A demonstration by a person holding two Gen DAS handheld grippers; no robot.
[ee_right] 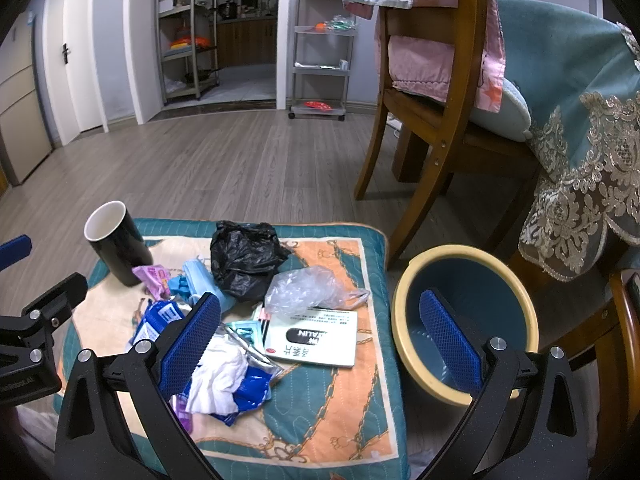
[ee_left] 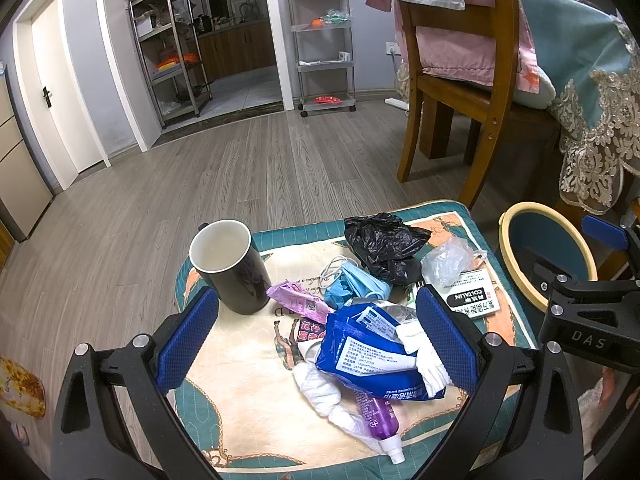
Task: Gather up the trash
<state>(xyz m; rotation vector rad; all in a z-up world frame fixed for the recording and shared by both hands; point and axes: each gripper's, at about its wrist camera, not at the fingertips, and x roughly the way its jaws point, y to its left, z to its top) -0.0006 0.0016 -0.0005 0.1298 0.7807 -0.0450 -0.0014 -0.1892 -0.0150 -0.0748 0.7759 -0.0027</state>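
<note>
A pile of trash lies on a patterned cushion (ee_left: 240,412): a black plastic bag (ee_left: 384,246), a clear plastic bag (ee_right: 308,290), a blue face mask (ee_left: 356,284), a pink wrapper (ee_left: 298,300), a blue wipes pack (ee_left: 368,356), white tissue (ee_left: 324,394), a purple bottle (ee_left: 380,416) and a white medicine box (ee_right: 316,338). A blue bin with a yellow rim (ee_right: 464,320) stands to the cushion's right. My left gripper (ee_left: 316,344) is open above the wipes pack. My right gripper (ee_right: 320,332) is open, spanning the box and the bin's edge.
A black mug (ee_left: 232,264) with a white inside stands upright at the cushion's far left. A wooden chair (ee_right: 436,92) draped with pink cloth stands behind the bin. A table with a lace-edged teal cloth (ee_right: 580,152) is on the right. Wood floor lies beyond.
</note>
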